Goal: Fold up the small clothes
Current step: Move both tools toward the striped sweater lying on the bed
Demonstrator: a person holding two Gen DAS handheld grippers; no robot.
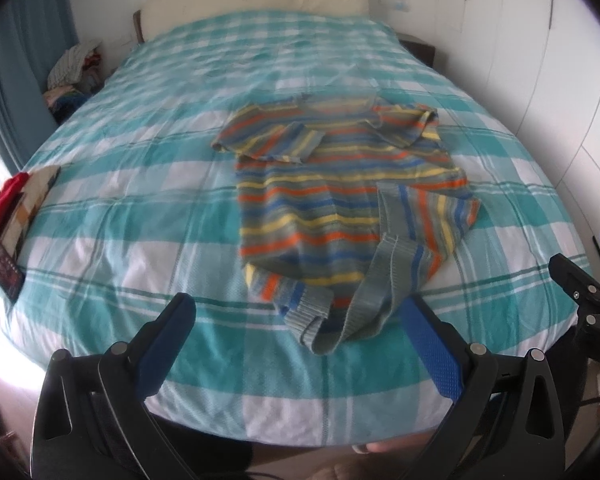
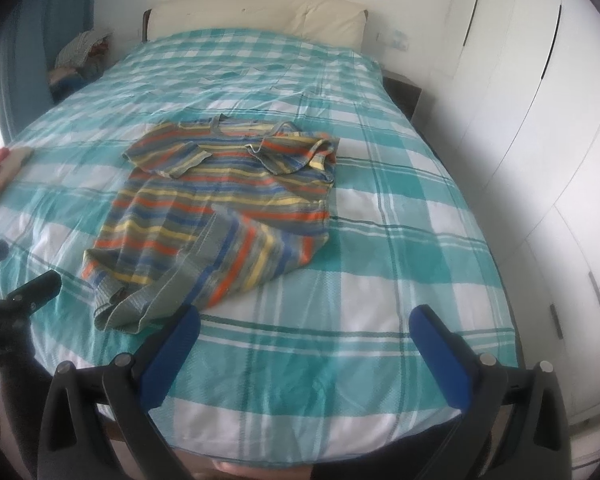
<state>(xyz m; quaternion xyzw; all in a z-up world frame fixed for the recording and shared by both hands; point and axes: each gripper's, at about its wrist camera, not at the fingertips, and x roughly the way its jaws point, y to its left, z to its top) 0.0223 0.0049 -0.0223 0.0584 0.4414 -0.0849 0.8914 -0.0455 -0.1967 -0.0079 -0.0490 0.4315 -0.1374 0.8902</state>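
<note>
Left wrist view has my left tongs (image 1: 296, 344) spread wide, blue pads far apart, gripping nothing, hovering above the near edge of the bed (image 1: 112, 216). Striped sweater (image 1: 340, 188) sits mid-bed on the teal-and-white checked cover, both sleeves folded in across the chest, lower right corner flipped up over the body with the grey ribbed hem (image 1: 364, 300) bunched closest to me, just beyond the right pad. Over on the bed's left edge I see a red cloth (image 1: 2, 212) lying on a small stack of folded things, well apart from the sweater. Far right, part of the other rig pokes into frame. Switching to the right wrist view: right tongs (image 2: 304, 344) also wide open and empty, poised over bare cover, with the sweater (image 2: 228, 184) off to the left of them and its hem (image 2: 140, 304) just beside the left pad; whether they touch, I can't tell. Cream headboard (image 2: 260, 12) at the far end, white wardrobe doors (image 2: 540, 120) along the right wall, a heap of clothes (image 2: 80, 56) at the far left corner beside the bed.
</note>
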